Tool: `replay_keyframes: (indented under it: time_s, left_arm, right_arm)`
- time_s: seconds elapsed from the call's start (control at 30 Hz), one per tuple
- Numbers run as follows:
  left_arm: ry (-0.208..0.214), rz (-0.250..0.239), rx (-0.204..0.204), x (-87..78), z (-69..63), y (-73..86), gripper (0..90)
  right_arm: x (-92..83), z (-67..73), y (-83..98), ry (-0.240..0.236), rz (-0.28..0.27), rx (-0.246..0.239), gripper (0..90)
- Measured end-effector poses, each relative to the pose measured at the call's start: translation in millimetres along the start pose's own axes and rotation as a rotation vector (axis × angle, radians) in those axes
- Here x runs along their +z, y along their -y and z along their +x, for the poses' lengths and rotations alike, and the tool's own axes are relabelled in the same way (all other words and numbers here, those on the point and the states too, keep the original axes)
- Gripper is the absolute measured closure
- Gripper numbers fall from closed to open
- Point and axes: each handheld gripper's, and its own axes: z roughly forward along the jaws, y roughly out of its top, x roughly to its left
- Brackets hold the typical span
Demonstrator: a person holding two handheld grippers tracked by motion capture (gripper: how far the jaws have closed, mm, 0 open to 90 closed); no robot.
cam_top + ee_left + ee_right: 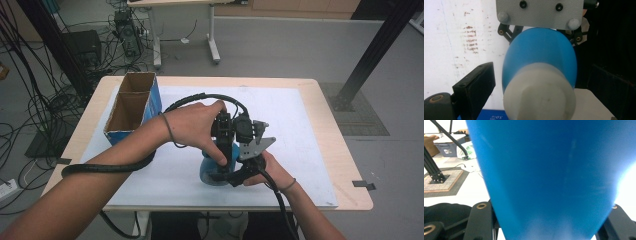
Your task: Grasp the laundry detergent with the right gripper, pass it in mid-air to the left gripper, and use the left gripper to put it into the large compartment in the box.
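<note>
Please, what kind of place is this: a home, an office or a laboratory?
Probably a laboratory or workshop for recording experiments. Tangled cables and electronic equipment lie on the bare grey floor, black metal frame posts stand around, and the wooden table carries a white work sheet.

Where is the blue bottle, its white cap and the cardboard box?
blue bottle (549, 177), right gripper view, on its blue side.
white cap (540, 92), left gripper view, on the cap's top.
cardboard box (155, 102), high view, on its blue outer wall.
</note>
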Motion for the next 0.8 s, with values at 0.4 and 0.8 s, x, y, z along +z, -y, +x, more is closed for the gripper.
replay_keyframes:
  time_s: [0.4, 0.8]
  left_arm:
    - [0.005, 0.015, 0.001, 6.6, 1.4, -2.7, 13.3]
    - [0.005, 0.013, -0.009, 7.2, 2.6, -3.5, 25.6]
  right_arm:
    - [-0.6, 0.3, -1.7, 0.000, -0.002, -0.005, 41.8]
    - [-0.7, 1.2, -2.2, 0.001, -0.004, -0.006, 41.8]
